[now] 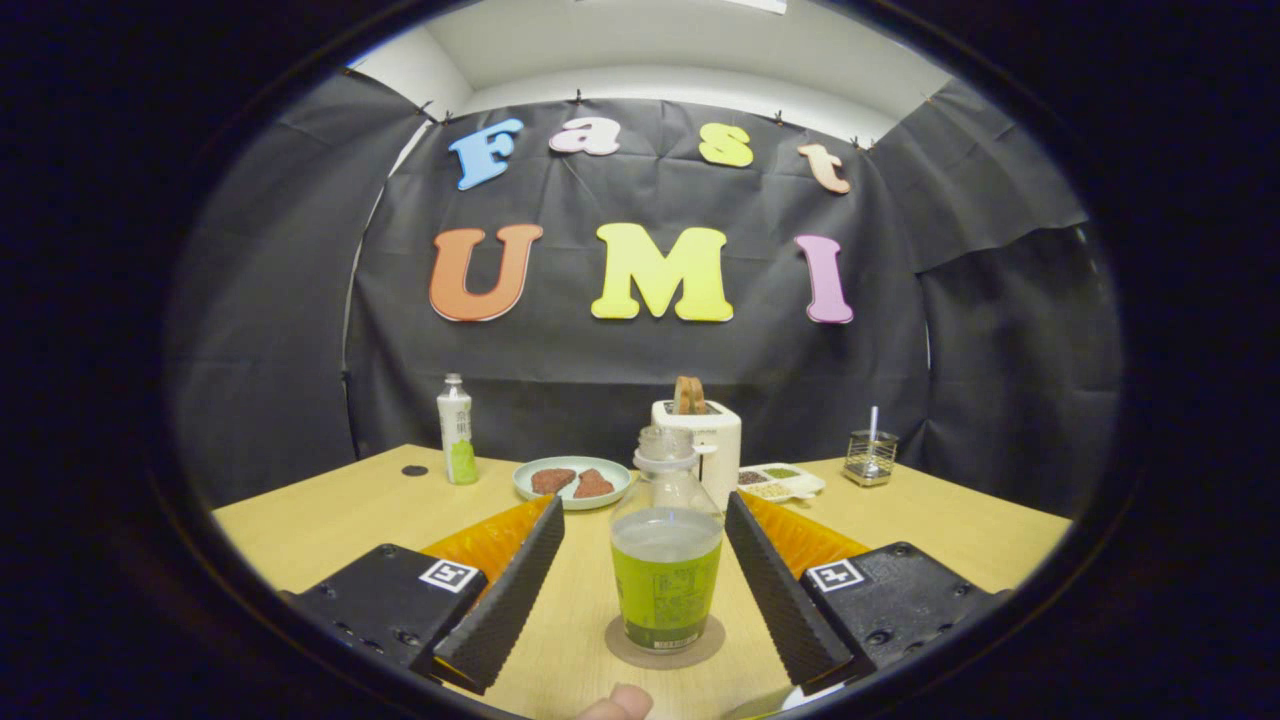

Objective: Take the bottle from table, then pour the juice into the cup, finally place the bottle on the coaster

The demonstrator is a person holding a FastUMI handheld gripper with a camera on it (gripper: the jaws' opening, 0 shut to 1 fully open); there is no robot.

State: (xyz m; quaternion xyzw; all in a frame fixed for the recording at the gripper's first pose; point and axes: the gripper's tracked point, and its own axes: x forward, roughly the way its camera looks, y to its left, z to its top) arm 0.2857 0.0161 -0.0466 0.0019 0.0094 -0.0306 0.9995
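Bottle stood on the coaster, gripper fingers apart w/ no grip — task looked basically done.

Bottle upright on coaster, seemingly untouched between fingers.

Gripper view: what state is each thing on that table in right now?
Bottle: upright on the coaster, uncapped, part full of green juice.
Tool: open, fingers either side of the bottle, apart from it.
Toaster: bread sticking up.
Plate: two brown pieces on it.
Far bottle: upright, capped.
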